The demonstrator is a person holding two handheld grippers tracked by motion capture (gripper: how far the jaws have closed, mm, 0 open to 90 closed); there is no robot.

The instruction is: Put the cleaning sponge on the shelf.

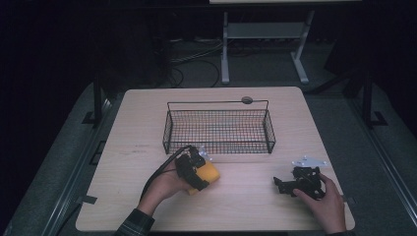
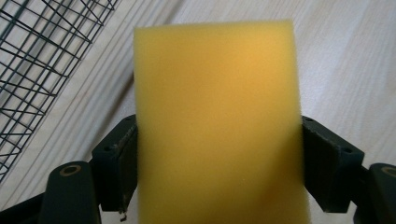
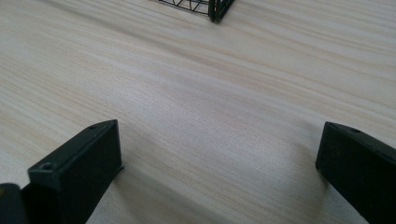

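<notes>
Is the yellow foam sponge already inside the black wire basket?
No. The yellow foam sponge is clamped in the left gripper above the wooden table, outside the black wire basket.

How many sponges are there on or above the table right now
1. The sponge is clamped between the jaws of the left hand-held gripper, just in front of the basket. The basket looks empty through its mesh.
</notes>
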